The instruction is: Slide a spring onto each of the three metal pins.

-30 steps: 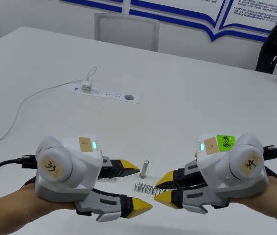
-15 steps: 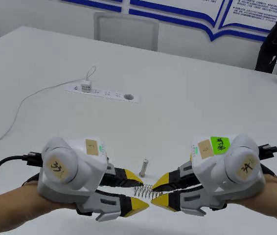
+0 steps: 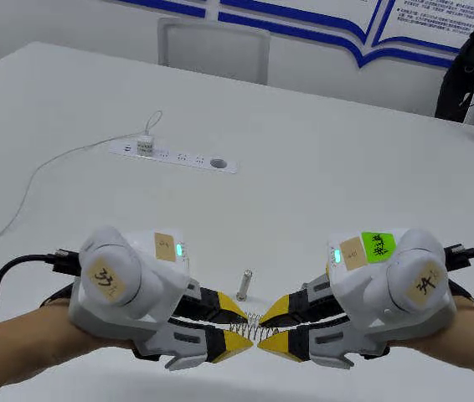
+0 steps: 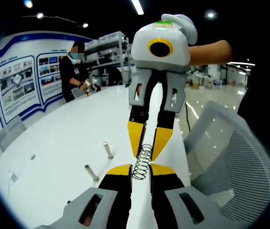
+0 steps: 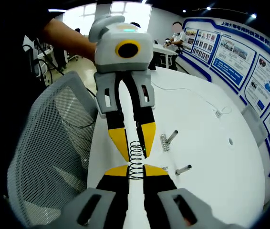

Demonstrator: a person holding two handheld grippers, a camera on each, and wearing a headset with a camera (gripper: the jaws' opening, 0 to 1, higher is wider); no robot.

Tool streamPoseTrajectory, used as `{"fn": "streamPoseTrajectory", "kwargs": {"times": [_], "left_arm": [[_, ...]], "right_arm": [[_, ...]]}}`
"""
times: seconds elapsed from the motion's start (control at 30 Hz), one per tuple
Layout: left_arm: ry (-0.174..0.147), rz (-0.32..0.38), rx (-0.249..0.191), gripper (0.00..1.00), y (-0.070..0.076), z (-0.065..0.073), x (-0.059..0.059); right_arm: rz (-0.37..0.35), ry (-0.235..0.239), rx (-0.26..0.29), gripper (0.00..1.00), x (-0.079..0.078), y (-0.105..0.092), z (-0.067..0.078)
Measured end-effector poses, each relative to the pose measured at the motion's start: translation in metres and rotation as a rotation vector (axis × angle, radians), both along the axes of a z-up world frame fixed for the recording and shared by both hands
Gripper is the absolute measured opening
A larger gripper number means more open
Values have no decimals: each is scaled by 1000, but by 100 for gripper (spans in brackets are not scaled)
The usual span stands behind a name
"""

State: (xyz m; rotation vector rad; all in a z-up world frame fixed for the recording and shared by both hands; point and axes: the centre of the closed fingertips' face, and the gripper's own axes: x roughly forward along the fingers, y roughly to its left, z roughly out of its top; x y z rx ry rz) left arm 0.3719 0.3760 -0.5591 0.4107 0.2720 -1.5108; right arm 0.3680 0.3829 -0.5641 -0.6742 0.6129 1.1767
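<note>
A short metal spring [image 3: 254,326] spans the gap between my two grippers, low over the white table [image 3: 321,167]. The left gripper [image 3: 236,326] is shut on its left end and the right gripper [image 3: 273,327] on its right end. In the left gripper view the spring [image 4: 143,162] runs from my own jaw tips [image 4: 141,171] up into the right gripper's yellow tips. The right gripper view shows the spring [image 5: 135,160] the same way at that gripper [image 5: 136,172]. One upright metal pin [image 3: 243,285] stands just behind. Two pins [image 4: 108,150] [image 4: 91,172] show. A second spring [image 5: 164,142] lies beside a pin [image 5: 172,137].
A white power strip [image 3: 174,157] with a plugged charger [image 3: 145,145] and its cable lies mid-table. A grey chair [image 3: 214,50] stands at the far edge, and a person [image 3: 471,59] is at the far right. A mesh chair [image 5: 49,143] is close behind the near edge.
The left gripper's jaws, wide apart a second ago, have closed on the spring's left end. Both grippers have drawn together, and the spring now sits between their tips.
</note>
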Motion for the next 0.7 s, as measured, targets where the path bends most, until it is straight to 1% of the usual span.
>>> {"fn": "streamPoseTrajectory", "kwargs": {"times": [0.1, 0.17, 0.23, 0.27, 0.3, 0.37, 0.53, 0.7], "left_arm": [[-21, -12, 2, 13, 2, 1, -1], [-35, -21, 10, 12, 2, 0, -1], [-55, -43, 35, 10, 4, -5, -4], [-67, -45, 33, 10, 4, -6, -4], [-61, -39, 30, 10, 4, -6, -4], [-65, -34, 28, 10, 4, -6, -3], [-60, -32, 22, 10, 5, -5, -2], [-58, -34, 25, 10, 5, -5, -3]], "right_arm": [[-3, 2, 25, 11, 1, 1, 2], [5, -5, 23, 11, 0, 2, 1], [16, -20, 1, 12, 1, 2, -1], [21, -10, 6, 11, -1, 3, -2], [25, -12, -1, 12, 0, 4, -3], [26, -19, -2, 12, 1, 4, -3], [14, -6, 20, 12, 2, 5, -2], [15, 1, 26, 14, 1, 4, -3]]}}
